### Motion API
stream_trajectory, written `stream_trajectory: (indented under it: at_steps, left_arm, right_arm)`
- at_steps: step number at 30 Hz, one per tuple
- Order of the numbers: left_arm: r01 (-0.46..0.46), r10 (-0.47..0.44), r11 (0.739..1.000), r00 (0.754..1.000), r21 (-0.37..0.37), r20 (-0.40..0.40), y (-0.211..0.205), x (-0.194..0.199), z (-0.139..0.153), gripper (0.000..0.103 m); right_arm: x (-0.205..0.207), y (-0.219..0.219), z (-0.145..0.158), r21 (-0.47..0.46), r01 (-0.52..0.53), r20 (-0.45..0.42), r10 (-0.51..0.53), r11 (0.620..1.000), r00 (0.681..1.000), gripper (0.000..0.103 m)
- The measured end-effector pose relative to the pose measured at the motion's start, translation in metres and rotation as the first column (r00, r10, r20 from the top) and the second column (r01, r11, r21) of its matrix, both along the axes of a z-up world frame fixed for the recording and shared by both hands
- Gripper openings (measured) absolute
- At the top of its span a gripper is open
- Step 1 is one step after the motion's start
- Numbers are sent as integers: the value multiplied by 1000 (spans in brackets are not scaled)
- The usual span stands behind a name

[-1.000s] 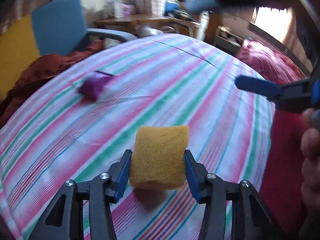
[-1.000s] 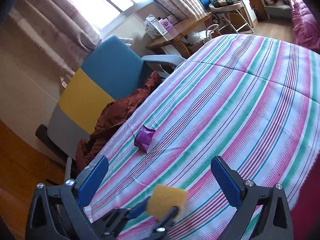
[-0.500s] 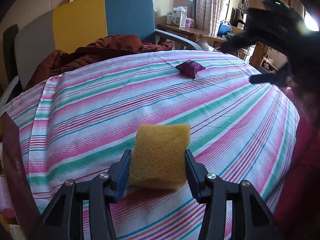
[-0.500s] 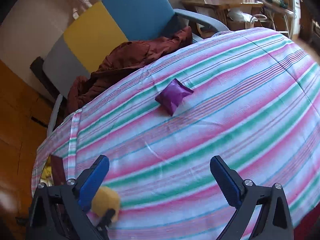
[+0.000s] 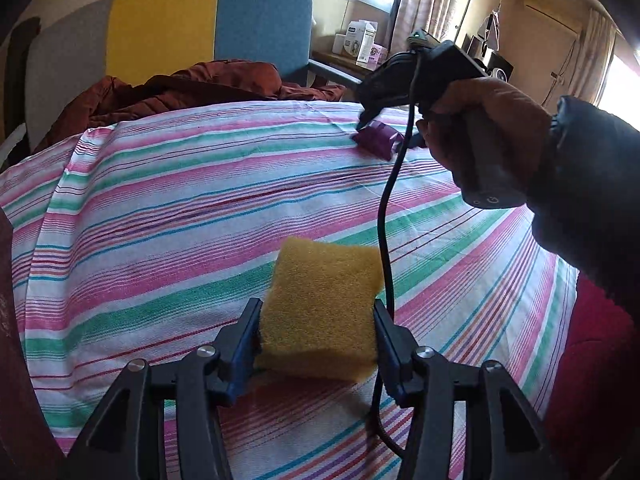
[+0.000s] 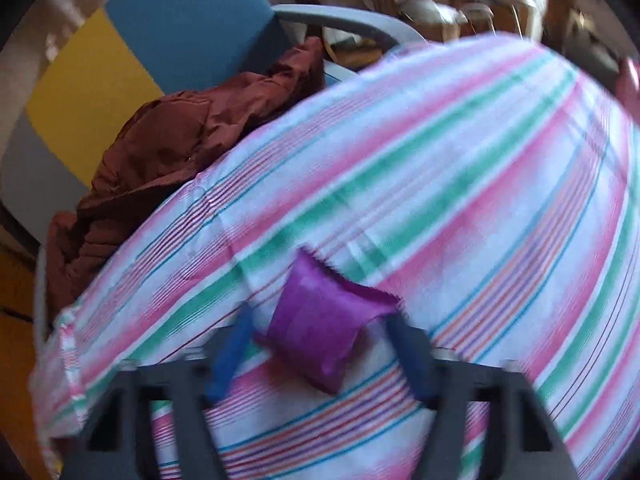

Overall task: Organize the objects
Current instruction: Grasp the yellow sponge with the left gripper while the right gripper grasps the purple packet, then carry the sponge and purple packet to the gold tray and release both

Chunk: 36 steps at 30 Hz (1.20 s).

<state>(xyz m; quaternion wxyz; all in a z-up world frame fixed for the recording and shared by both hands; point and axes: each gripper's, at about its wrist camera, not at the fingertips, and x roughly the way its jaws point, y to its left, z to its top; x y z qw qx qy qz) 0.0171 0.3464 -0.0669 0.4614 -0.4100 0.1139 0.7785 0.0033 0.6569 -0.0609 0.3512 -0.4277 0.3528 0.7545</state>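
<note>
Striped cloth (image 5: 168,216) covers the whole work surface, pink, green and teal bands on white, a bit wrinkled, with a chair (image 5: 168,28) in grey, yellow and blue panels behind it and a rumpled rust-brown jacket (image 5: 192,84) draped over the seat.

Left wrist view, going left to right: the left gripper (image 5: 318,334) has a yellow sponge (image 5: 320,304) between its blue pads, a chunky, coarse, porous block sitting just over the cloth. Its jaws are opening a little, but the pads still press on both sides of the sponge. Further right and further back, a person's hand (image 5: 472,132) in a dark sleeve holds the right gripper (image 5: 370,118), black cable dangling off it, tips down at a purple packet (image 5: 378,142). From here you can't really see how those fingers sit.

Right wrist view fills that in, though it's blurry: the right gripper (image 6: 320,346) is closed on the packet (image 6: 324,324), a shiny, puffy, pillow-shaped pouch with crimped edges, lying on the cloth between both blue pads. The sponge doesn't show in this one.

Background has a wooden table (image 5: 340,60) with small boxes by a curtained window, and something red (image 5: 592,360) past the cloth's right edge.
</note>
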Motion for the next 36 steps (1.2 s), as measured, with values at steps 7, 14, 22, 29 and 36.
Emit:
stream_trajectory:
  at_steps: [7, 14, 22, 29, 36]
  left_arm:
    - [1, -1, 1000, 1000, 7, -2, -1, 1, -1, 55]
    - [-6, 6, 1000, 1000, 16, 14, -3, -3, 0, 53]
    - [-75, 74, 996, 997, -53, -26, -23, 11, 7, 53]
    - [-131, 126, 990, 988, -47, -89, -46, 25, 33, 53]
    - [-158, 159, 987, 974, 15, -162, -67, 38, 75, 53]
  right_arm:
    - [23, -28, 11, 7, -166, 33, 166, 986, 986, 38]
    - [75, -92, 23, -13, -336, 26, 336, 942, 941, 39]
    - [79, -140, 0, 45, -476, 163, 463, 878, 871, 39]
    - [74, -144, -7, 63, -523, 204, 503, 850, 840, 40]
    - [66, -131, -15, 34, -498, 169, 486, 866, 857, 42]
